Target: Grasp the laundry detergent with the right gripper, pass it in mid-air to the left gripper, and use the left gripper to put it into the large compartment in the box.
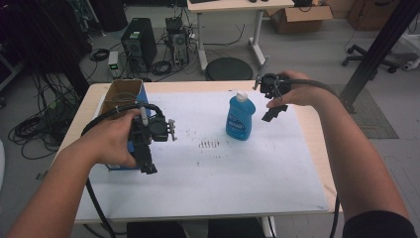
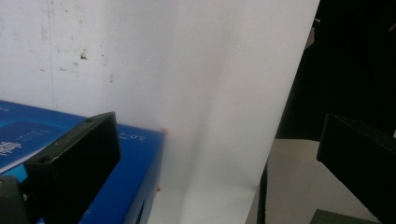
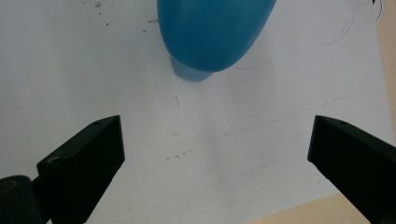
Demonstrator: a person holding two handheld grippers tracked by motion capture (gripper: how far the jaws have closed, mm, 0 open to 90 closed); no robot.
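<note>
Blue dish soap bottle (image 1: 241, 118) is standing upright on the white sheet (image 1: 208, 168) mid-desk, and the right tool (image 1: 273, 112) hangs just beside it with jaws spread wide, nothing in them. Honestly the risk is knocking it: it's tall and narrow, so if one jaw clips the side coming in, it'll probably tip. Left tool (image 1: 148, 166) is also wide open, empty, right by the open blue cardboard box (image 1: 121, 96), and could bump that.
</note>
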